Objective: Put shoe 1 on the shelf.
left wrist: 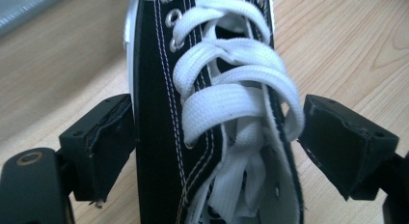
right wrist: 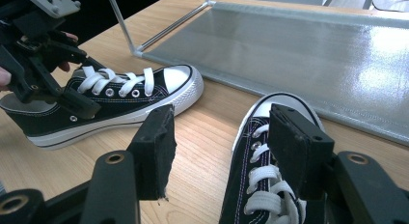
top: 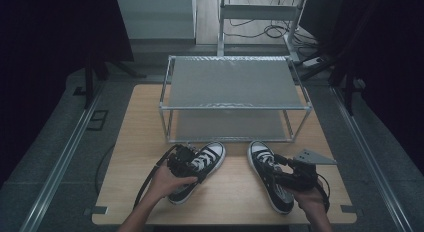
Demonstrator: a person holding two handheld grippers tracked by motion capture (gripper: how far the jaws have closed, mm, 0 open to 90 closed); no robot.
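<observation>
Fingers of my left gripper straddle the left shoe at its laces, spread wide, one pad touching its side. My right gripper is open over the right shoe. Both lie on the counter; a rack stands at 12 o'clock.

Matt black canvas shoes (woven white laces, glossy rubber toes), pale wood-grain table, metal rack.
</observation>
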